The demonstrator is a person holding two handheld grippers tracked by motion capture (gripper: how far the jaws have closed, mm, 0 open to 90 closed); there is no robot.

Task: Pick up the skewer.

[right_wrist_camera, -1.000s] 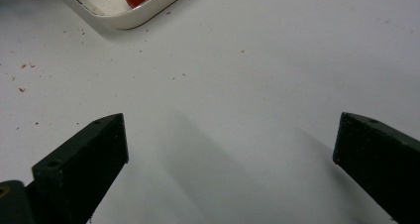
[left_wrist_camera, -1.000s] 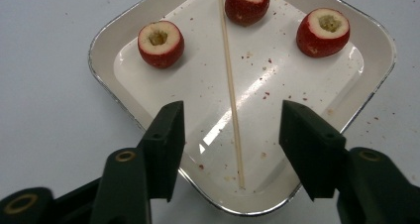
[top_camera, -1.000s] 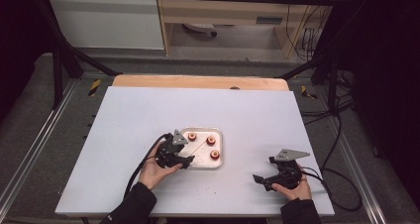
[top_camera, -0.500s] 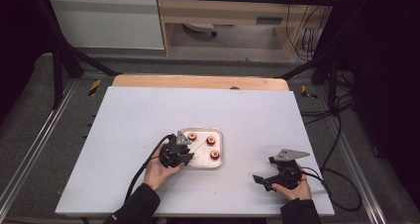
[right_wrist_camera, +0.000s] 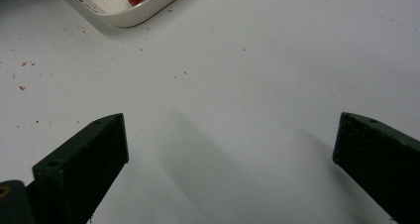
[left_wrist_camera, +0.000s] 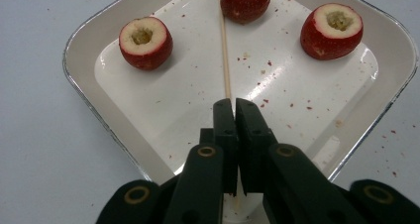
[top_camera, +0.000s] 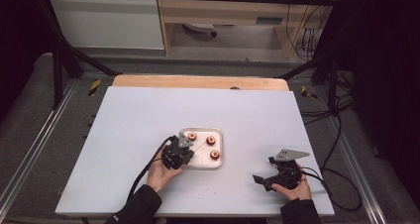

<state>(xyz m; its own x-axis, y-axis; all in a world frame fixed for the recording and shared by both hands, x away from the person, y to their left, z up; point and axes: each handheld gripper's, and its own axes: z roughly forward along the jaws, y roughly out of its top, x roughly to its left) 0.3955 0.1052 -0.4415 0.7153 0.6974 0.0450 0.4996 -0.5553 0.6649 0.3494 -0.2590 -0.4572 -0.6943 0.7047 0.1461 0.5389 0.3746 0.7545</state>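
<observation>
- The left gripper (left_wrist_camera: 236,107), over the near corner of the white tray (left_wrist_camera: 94,92), has its jaws pressed together on a thin wooden skewer (left_wrist_camera: 225,60); the stick runs out from the jaw tips across the tray floor toward the far fruit
- That grip is on the very end of a slim round stick, so my guess is it could roll or pivot between the flat jaws the moment its tip meets resistance, and the point would then wander off line
- Three cored red fruits stand in the tray, open ends up: one at the left (left_wrist_camera: 145,42), one at the far middle (left_wrist_camera: 245,2), one at the right (left_wrist_camera: 332,30). The skewer's far end lies touching or just beside the middle one; I cannot tell whether it has entered the flesh
- None of the fruits is braced, so a sideways push from the skewer would likely slide or tip one along the smooth tray instead of piercing it
- The tray itself sits loose on the white table (top_camera: 129,125), and a hard push could shove it away
- The right gripper (top_camera: 277,177) rests well apart from the tray near the table's right front, jaws spread wide and empty, too far off to steady anything if the fruit skids
</observation>
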